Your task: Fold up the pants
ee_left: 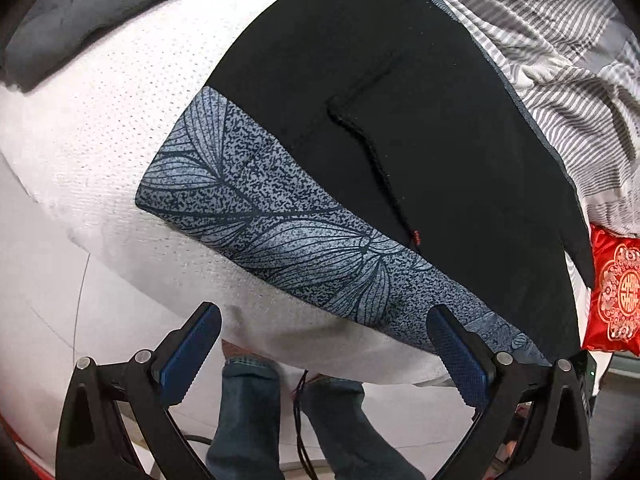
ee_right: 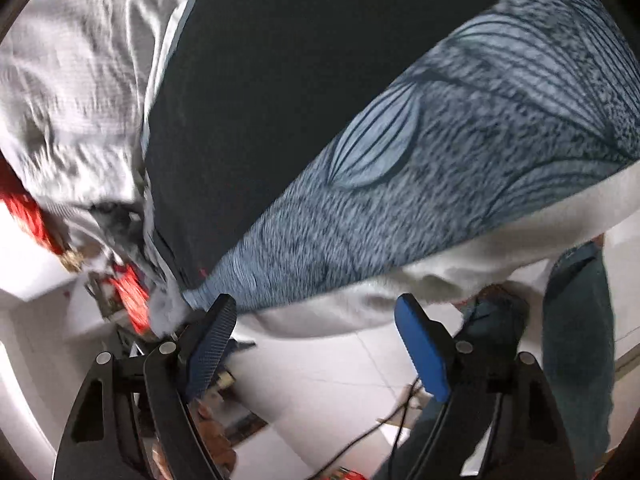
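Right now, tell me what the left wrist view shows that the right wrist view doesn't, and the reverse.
Only the left wrist view shows the dark drawstring with its red tip lying on the black panel, the grey striped bedding, a dark grey blanket at the far edge, and the red embroidered cushion in full.

Only the right wrist view shows the pants' corner close up, and clutter on the floor below.

Both show the pants with their blue leaf-print band, the white mattress, jeans-clad legs, and open, empty jaws.
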